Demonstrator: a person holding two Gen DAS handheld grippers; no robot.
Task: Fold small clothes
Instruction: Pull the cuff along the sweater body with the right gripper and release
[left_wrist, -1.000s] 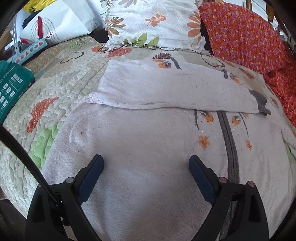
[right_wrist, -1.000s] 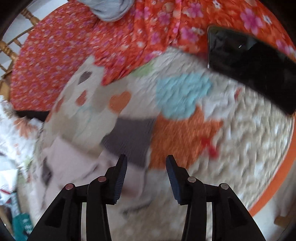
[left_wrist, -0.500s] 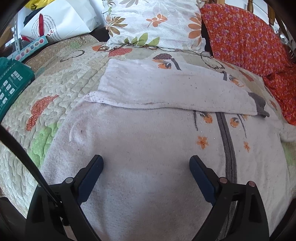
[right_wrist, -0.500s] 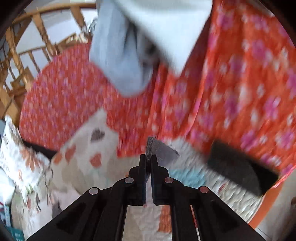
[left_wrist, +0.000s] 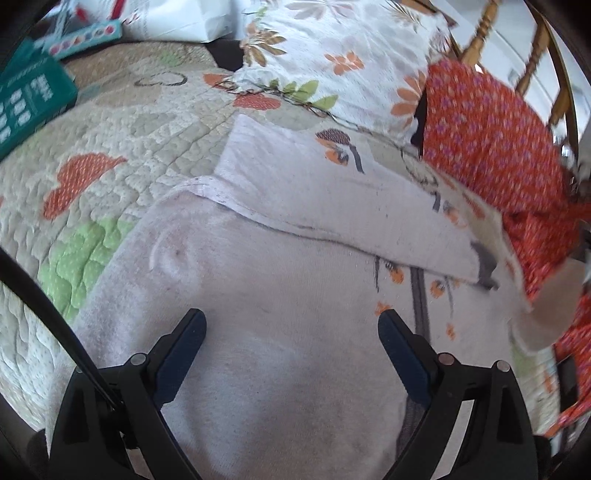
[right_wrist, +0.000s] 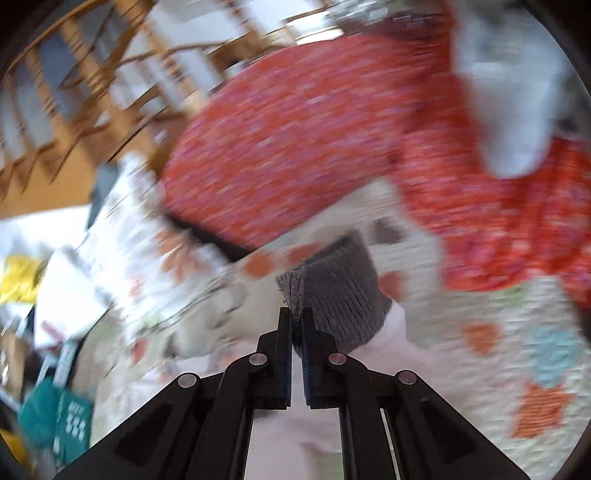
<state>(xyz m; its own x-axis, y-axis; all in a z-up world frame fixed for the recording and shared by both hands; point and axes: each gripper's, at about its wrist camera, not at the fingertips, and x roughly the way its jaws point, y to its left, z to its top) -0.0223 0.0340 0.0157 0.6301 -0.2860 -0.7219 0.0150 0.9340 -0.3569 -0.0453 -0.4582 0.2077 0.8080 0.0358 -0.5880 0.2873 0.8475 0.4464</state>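
A small pale pink sweater with a grey stripe and orange flowers lies flat on the quilted bed. One sleeve is folded across its chest. My left gripper hovers open just above the sweater's lower body, nothing between its fingers. My right gripper is shut on the grey ribbed cuff of the other sleeve and holds it lifted off the quilt; pink sleeve fabric hangs below the jaws. In the left wrist view that raised sleeve shows at the right edge.
A floral pillow and an orange flowered cushion lie at the head of the bed, before a wooden headboard. A teal box sits at the left. An orange blanket with a grey-white garment lies to the right.
My right gripper closed on the grey cuff and lifted it up and across, turning as it went. The left gripper stayed open and rolled a little over the sweater.
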